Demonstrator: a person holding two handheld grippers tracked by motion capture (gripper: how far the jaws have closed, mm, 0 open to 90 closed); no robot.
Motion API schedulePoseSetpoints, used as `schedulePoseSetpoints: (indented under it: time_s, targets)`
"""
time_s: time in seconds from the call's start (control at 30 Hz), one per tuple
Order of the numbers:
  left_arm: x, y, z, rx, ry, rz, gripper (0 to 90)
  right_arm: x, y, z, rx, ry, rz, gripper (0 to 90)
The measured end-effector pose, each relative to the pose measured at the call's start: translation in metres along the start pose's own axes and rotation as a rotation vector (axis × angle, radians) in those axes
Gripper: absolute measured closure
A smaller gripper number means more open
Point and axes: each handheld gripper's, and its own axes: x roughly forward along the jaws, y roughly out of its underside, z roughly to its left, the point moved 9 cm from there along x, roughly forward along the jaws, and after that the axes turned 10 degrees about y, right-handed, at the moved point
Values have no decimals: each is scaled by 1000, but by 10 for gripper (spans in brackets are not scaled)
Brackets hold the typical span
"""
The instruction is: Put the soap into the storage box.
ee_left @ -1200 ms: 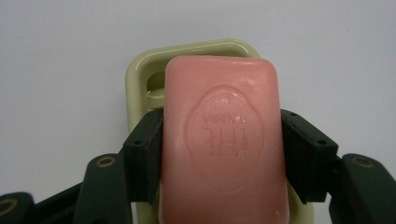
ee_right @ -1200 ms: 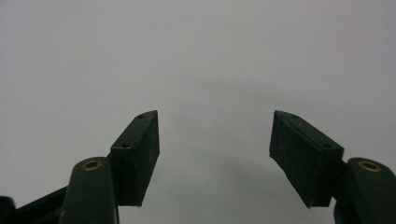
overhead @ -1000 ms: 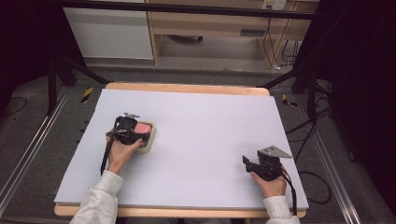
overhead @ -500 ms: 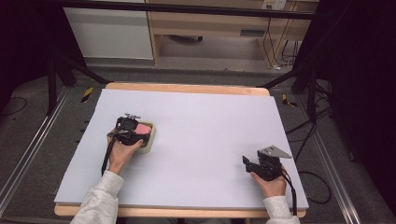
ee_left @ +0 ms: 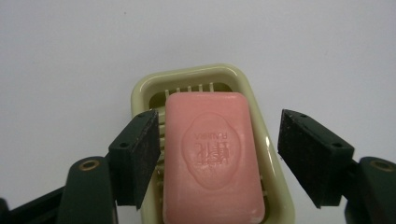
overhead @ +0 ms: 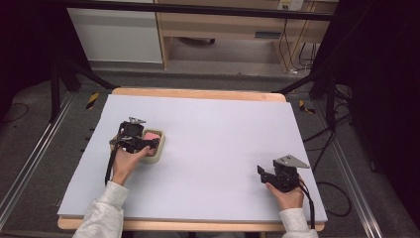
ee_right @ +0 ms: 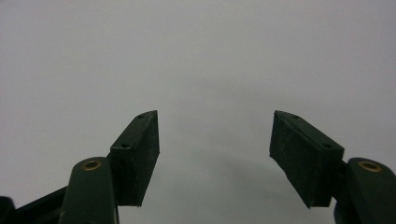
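Note:
A pink bar of soap (ee_left: 212, 158) lies in a pale yellow-green soap dish (ee_left: 196, 78) on the white table. In the high view the dish (overhead: 157, 152) sits at the left, the soap (overhead: 151, 135) peeking out beside my left gripper (overhead: 151, 145). My left gripper (ee_left: 219, 154) is open, its jaws standing on either side of the soap with a gap on each side. At the near right of the table my right gripper (overhead: 262, 173) rests low; in its own view it (ee_right: 215, 154) is open with nothing but bare tabletop between the jaws.
The white table surface (overhead: 223, 134) has a wooden edge (overhead: 198, 92) at the far side. Dark tripod legs (overhead: 74, 69) and cables (overhead: 317, 134) stand on the floor around the table. A wooden desk (overhead: 223, 29) is beyond.
My left gripper has turned and shifted slightly over the soap dish. The right gripper has stayed put.

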Motion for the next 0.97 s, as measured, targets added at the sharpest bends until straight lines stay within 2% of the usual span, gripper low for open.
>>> schedulePoseSetpoints:
  time_s: [0.13,0.23,0.27,0.47,0.57,0.77,0.97]
  targets:
    - [-12,0,-7,32,18,-30,275,0,-1,-1,10,5,-3,320]
    - [-18,2,-10,29,42,-55,274,0,-1,-3,11,11,-1,305]
    - [-23,4,-13,31,54,-74,272,0,-1,-3,12,11,-1,302]
    - [-34,21,-14,63,65,-86,276,1,0,-5,19,20,7,273]
    - [-41,30,-12,70,61,-107,273,1,0,-6,21,23,10,268]
    - [-49,45,-8,78,52,-111,247,2,2,-7,25,33,11,252]
    - [-56,69,6,76,29,-104,201,2,6,-11,37,34,17,239]
